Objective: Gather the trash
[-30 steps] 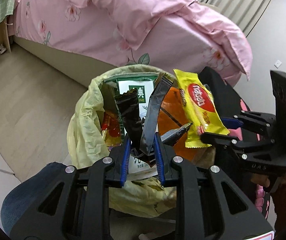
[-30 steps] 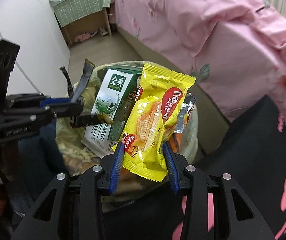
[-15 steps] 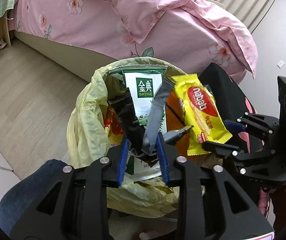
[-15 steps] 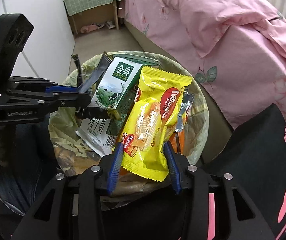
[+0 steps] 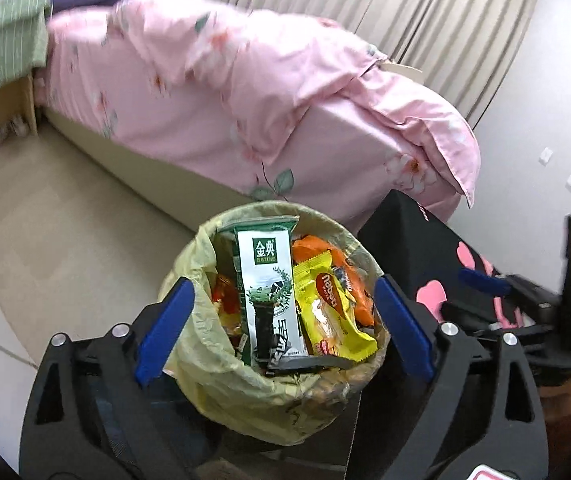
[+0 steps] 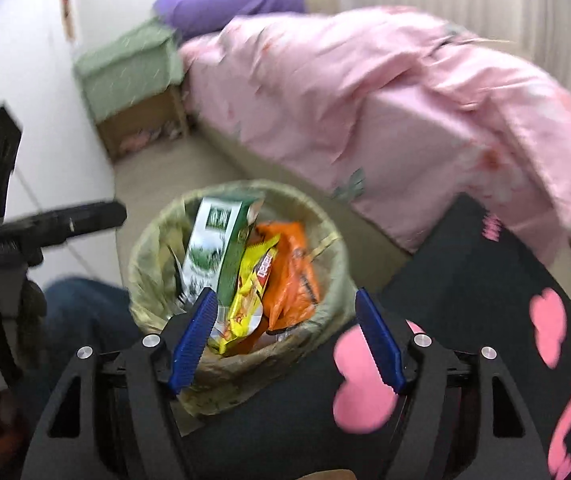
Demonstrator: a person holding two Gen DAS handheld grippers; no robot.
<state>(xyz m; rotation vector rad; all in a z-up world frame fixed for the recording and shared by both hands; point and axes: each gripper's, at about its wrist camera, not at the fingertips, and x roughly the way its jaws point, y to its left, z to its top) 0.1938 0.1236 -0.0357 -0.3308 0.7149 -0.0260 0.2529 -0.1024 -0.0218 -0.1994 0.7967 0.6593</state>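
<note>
The green and white milk carton (image 5: pixel 270 286) carried the word "SATINE" under two Chinese characters, with a small picture of cows on a meadow. Beside it, on its right in the left wrist view, lay the yellow wafer packet (image 5: pixel 331 312) with a red oval label; its letters looked like "nabati", but they were turned sideways and I could not read them with certainty. An orange wrapper (image 5: pixel 339 276) lay behind the yellow one, and its printing was too small to read. A dark wrapper strip (image 5: pixel 305 362) lay across the front of the heap.

All this trash was inside the trash bin (image 5: pixel 205 372), which was lined with a pale yellow bag and stood on the floor near the pink bed (image 5: pixel 221 92).

The left gripper (image 5: pixel 281 330) had just been opening; its blue pads stood wide apart with nothing between them, and the bin's contents showed below in the gap. The right gripper (image 6: pixel 283 338) had just been opening too. It held nothing, and the yellow packet (image 6: pixel 245 304) lay in the bin, just beyond its left pad. The right wrist view was blurred, so the carton's (image 6: pixel 215 248) label was unreadable there.
</note>
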